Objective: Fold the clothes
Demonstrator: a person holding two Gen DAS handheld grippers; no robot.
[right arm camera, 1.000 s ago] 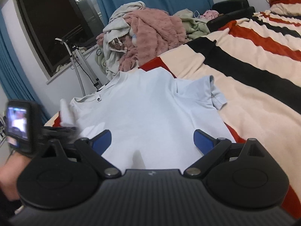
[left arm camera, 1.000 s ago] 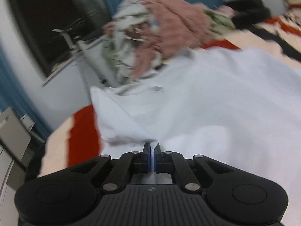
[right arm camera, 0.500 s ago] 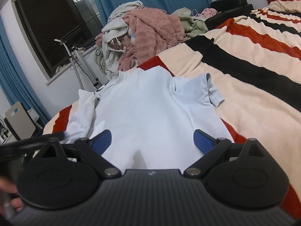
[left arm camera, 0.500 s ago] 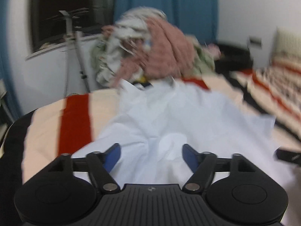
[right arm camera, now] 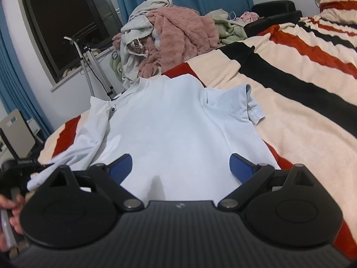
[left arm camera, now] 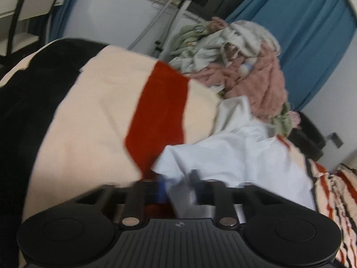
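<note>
A light blue short-sleeved shirt lies spread flat on the striped blanket, collar toward the far end. My right gripper hovers open over its near hem with nothing between the fingers. In the left wrist view, which is blurred, my left gripper has its fingers drawn close on a fold of the shirt at its left edge. The right wrist view shows that left edge pulled out to a point toward the left gripper, which a hand holds.
A heap of unfolded clothes with a pink fleece sits past the shirt's collar. A metal stand leans by the window wall at the left. A black seat is at the back right. Open striped blanket stretches to the right.
My left gripper let go of the sleeve, opened, swung out to the shirt's left edge and closed on cloth there. The sleeve now lies over the shirt's left side. The right gripper barely moved.
</note>
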